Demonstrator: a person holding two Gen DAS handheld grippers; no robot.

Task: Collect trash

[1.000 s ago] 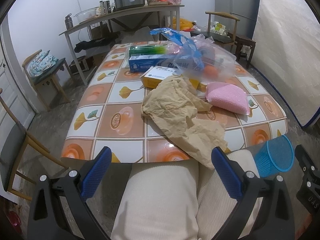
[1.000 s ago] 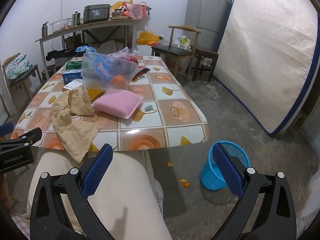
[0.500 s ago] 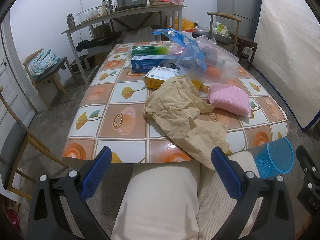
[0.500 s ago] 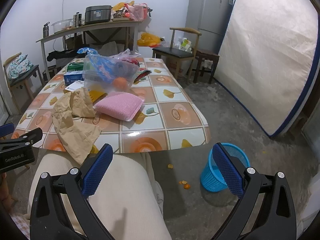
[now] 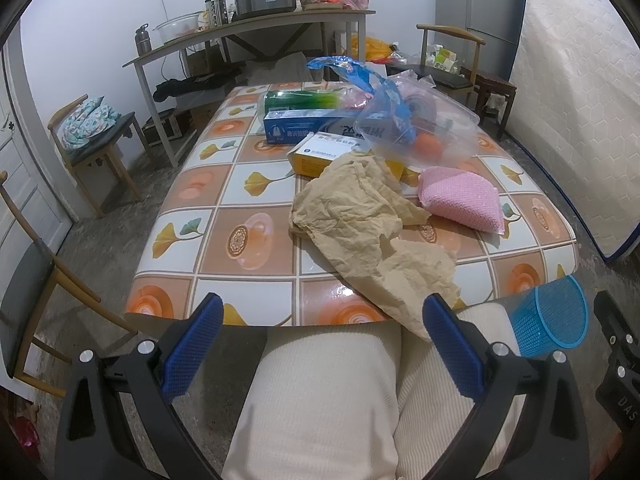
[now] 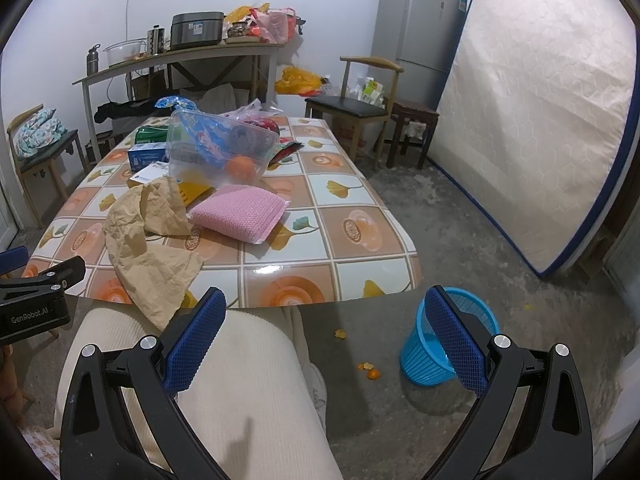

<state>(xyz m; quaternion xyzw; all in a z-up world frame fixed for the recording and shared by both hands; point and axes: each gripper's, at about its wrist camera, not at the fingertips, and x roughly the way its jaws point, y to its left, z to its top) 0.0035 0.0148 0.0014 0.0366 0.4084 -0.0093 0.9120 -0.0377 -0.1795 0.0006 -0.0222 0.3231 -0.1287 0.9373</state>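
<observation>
Nothing picked up yet: left gripper (image 5: 323, 346) & right gripper (image 6: 326, 340) both spread wide, empty (over lap); next, reach crumpled brown paper (image 5: 372, 236), bin it in blue mesh plastic basket (image 6: 448, 340)

I read "GenRobot.AI" in white on the black body of the left gripper (image 6: 38, 312) — clear in my right wrist view. The right gripper (image 5: 624, 408) shows "DAS". Box lettering on the table — too blurred to read.

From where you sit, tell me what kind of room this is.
Most likely a lived-in room of a home, used for eating and storage. A dining table with a patterned cloth holds clutter, a fridge stands in the corner, and a bare mattress leans against the wall.
</observation>
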